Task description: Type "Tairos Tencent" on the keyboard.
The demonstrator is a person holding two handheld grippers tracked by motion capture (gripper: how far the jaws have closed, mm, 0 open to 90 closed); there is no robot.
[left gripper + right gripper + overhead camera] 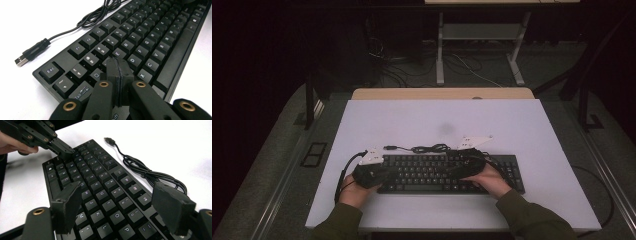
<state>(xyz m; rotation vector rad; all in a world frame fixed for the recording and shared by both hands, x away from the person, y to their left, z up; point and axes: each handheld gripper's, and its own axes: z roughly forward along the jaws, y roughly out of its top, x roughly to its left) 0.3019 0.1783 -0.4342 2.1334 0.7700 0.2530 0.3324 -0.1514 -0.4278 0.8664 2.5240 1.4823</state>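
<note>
The keyboard (pixel 447 172) lies near the table's (pixel 412 120) front edge. The left gripper (pixel 117 65) is pressed together, empty, its tip over the W key; two keys could be struck at once. The right gripper (pixel 120 202) is held spread above the middle keys, where a pad could snag a keycap.

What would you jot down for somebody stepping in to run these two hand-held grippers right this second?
Left gripper: shut, nothing between the jaws, tip over the keyboard around the W and S keys.
Right gripper: open, jaws apart above the right-hand letter keys, holding nothing.
Cable lies loosely coiled on the table behind the keyboard, USB plug free, plugged into nothing.
Done: can't tell.
Left: probably key pressing; whether the left tip touches a key is unclear.
</note>
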